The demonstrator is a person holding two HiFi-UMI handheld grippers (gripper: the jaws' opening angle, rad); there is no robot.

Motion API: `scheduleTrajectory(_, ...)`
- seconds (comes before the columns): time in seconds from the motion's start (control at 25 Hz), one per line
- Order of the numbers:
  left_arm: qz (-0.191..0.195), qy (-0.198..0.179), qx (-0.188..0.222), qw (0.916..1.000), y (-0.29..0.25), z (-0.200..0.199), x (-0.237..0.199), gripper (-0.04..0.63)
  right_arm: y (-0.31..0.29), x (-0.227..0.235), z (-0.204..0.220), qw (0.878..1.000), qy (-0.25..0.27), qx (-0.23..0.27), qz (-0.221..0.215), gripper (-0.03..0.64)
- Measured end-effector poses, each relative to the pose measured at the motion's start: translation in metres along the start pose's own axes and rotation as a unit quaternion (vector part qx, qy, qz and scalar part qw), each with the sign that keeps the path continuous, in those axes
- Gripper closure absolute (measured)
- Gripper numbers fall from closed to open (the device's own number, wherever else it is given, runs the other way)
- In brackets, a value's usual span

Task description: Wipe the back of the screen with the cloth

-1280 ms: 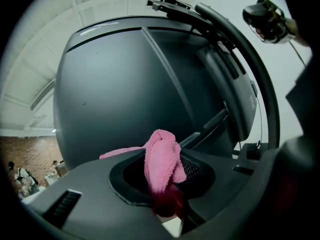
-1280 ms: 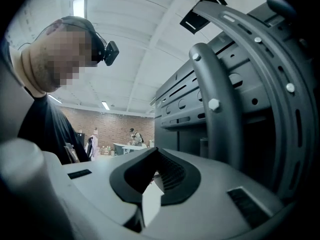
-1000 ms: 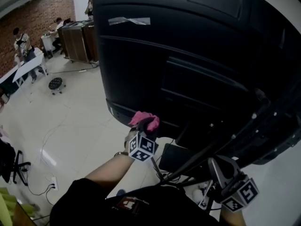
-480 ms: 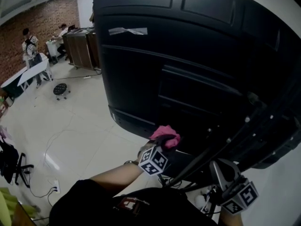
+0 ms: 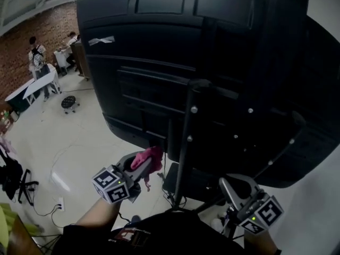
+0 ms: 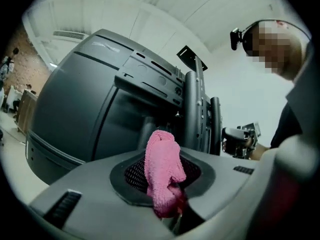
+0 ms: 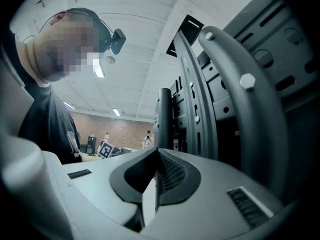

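Pinching the pink cloth (image 5: 149, 159) tight in the left tool (image 5: 139, 166), low down, just under the bottom edge of the black screen (image 5: 154, 57) back; cannot tell whether touching. Holding the right tool (image 5: 229, 188) lower right, jaws pressed together on nothing, near the foot of the stand (image 5: 184, 142). Far left: pale floor (image 5: 69, 142), brick wall (image 5: 26, 23), people (image 5: 37, 54) by a table (image 5: 33, 85).
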State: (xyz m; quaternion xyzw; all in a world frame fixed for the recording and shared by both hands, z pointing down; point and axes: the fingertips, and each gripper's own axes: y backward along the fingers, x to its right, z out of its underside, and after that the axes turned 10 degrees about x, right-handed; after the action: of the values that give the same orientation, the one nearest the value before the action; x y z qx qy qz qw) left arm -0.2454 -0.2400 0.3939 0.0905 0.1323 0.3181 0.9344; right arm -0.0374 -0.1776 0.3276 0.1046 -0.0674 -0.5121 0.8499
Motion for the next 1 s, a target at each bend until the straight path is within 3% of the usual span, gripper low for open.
scheduleTrajectory(0.16,0.042,0.049,0.037,0.9972,-0.004,-0.012,0.025,0.506,0.001,0.000,0.012,1.000,-0.011,-0.008,-0.001,0.611)
scheduleTrajectory(0.36,0.134,0.092,0.047,0.9855,0.003,-0.033,0.012,0.506,-0.027,-0.006,0.007,0.998,-0.001,0.001,0.060,0.611)
scheduleTrajectory(0.56,0.215,0.077,0.054,0.9720,0.015,-0.074,-0.011,0.506,-0.045,0.000,-0.020,0.990,0.035,0.034,0.130,0.611)
scheduleTrajectory(0.68,0.242,0.061,0.066,0.9661,0.000,-0.092,0.013,0.506,-0.022,0.009,-0.054,0.985,0.063,0.053,0.150,0.611)
scheduleTrajectory(0.76,0.261,0.022,0.081,0.9616,-0.016,-0.112,0.055,0.506,0.015,0.016,-0.086,0.982,0.086,0.069,0.150,0.611)
scheduleTrajectory(0.84,0.275,-0.050,0.115,0.9532,-0.044,-0.148,0.116,0.506,0.068,0.031,-0.119,0.980,0.106,0.082,0.149,0.611)
scheduleTrajectory(0.92,0.275,-0.149,0.155,0.9371,-0.080,-0.186,0.184,0.506,0.128,0.054,-0.142,0.979,0.116,0.079,0.150,0.611)
scheduleTrajectory(1.0,0.267,-0.248,0.172,0.9152,-0.118,-0.210,0.248,0.506,0.175,0.073,-0.149,0.979,0.121,0.072,0.145,0.611)
